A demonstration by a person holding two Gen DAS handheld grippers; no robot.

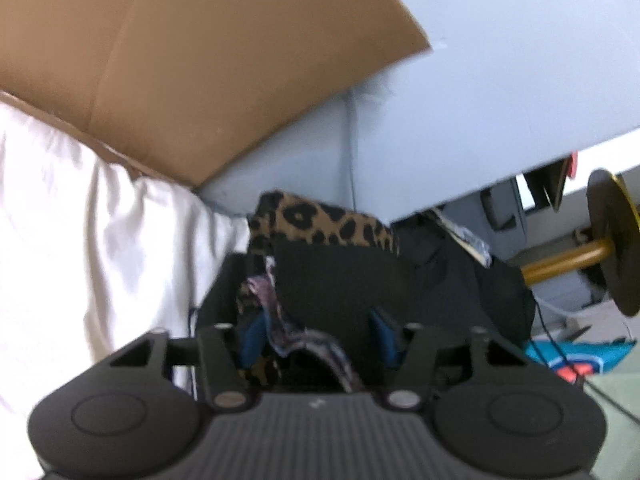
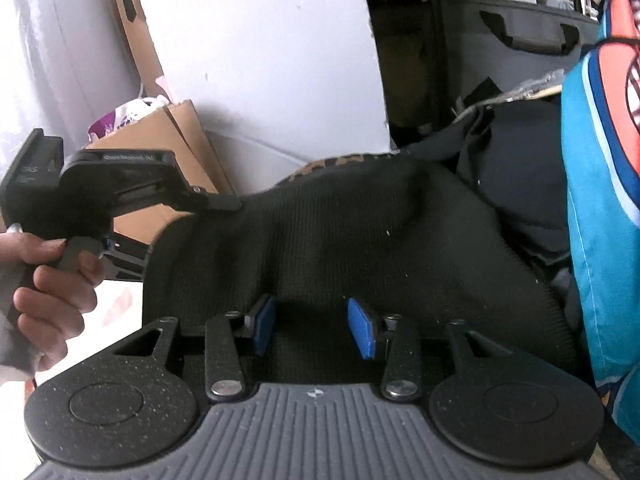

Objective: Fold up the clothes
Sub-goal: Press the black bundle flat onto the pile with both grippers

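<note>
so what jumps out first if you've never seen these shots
A black knit garment fills the middle of the right wrist view, lying between the pads of the open right gripper. The left view shows a leopard-print band above it. A bright teal cloth lines the right edge.

Grey sofa [image 1: 460, 92]: black knit garment [image 2: 340, 240], leopard-print cloth [image 1: 320, 224], white fabric [image 1: 80, 220] piled on seat.

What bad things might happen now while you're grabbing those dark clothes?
1. The left gripper is open with both leopard-print cloth and black knit garment between its fingers, so closing might pinch two garments together.
2. The right gripper is open over the same black knit; a shallow pinch could slip.
3. A thin black cable lies close beside the pile and might snag.
</note>
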